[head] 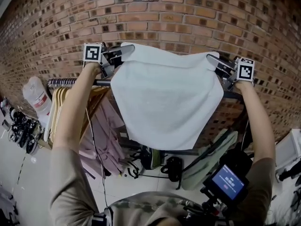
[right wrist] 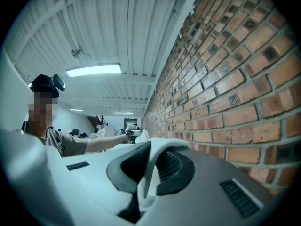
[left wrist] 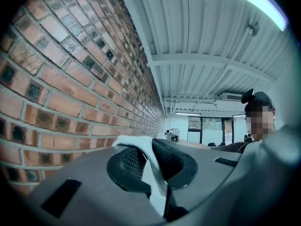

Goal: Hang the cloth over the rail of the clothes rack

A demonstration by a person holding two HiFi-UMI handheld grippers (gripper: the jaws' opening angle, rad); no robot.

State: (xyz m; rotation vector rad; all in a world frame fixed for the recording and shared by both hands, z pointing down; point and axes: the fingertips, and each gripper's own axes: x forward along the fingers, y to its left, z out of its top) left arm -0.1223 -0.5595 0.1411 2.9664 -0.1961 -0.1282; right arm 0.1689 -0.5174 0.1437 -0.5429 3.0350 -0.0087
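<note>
The white cloth (head: 164, 102) is spread across the upper middle of the head view, in front of the brick wall (head: 188, 13). The left gripper (head: 117, 54) at upper left and the right gripper (head: 217, 63) at upper right each have their jaws clamped tight on a top corner of it. It hangs down the centre, hiding part of the rail (head: 70, 82), which shows at mid left with hangers (head: 59, 107).

Soft, even indoor light, with a ceiling strip lamp (right wrist: 94, 70) glowing overhead. Strong fisheye distortion bends the brick wall (head: 188, 13). Both gripper views darken at their corners.
</note>
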